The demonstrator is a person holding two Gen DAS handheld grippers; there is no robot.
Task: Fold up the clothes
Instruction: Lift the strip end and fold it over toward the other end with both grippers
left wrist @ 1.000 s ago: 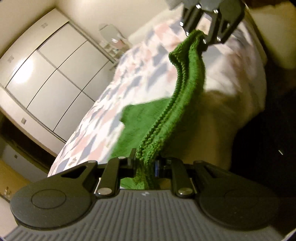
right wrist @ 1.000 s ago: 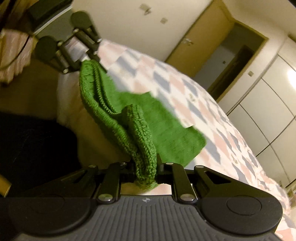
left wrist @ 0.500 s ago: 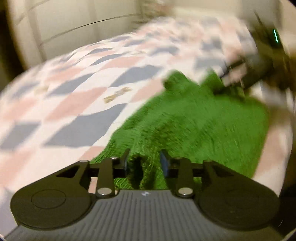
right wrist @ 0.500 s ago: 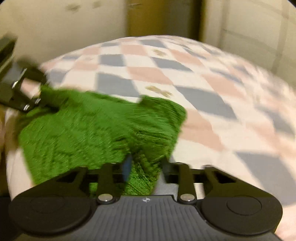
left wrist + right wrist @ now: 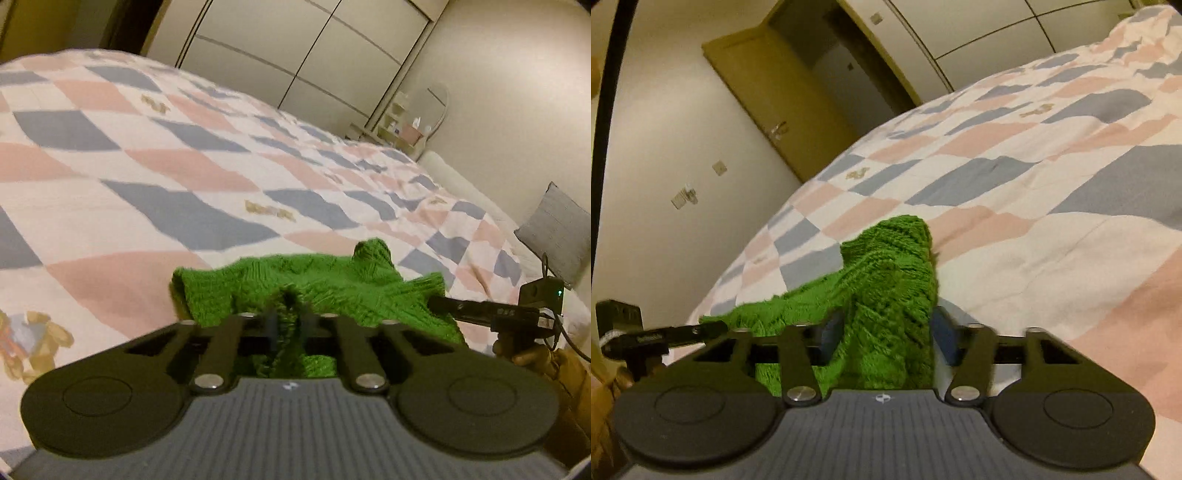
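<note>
A green knit garment (image 5: 332, 284) lies bunched on the checked quilt (image 5: 147, 184) near the bed's edge. My left gripper (image 5: 288, 321) is shut on a tuft of its near edge. In the right wrist view the same knit (image 5: 886, 266) rises in a thick fold, and my right gripper (image 5: 886, 328) has its jaws closing, with that fold filling the gap and touching both pads. Each gripper shows in the other's view: the right one (image 5: 443, 304) at the garment's right corner, the left one (image 5: 713, 326) at its left corner.
The quilt (image 5: 1034, 221) covers the whole bed beyond the garment. A white wardrobe (image 5: 295, 55) and a small dressing table with a mirror (image 5: 406, 129) stand behind it. A grey pillow (image 5: 554, 229) lies at the right. A wooden door (image 5: 783, 92) stands open.
The garment hung stretched between both grippers; both have since rolled and come down, and it now lies on the quilt. Both jaws widened half a second ago and have drawn together again.
</note>
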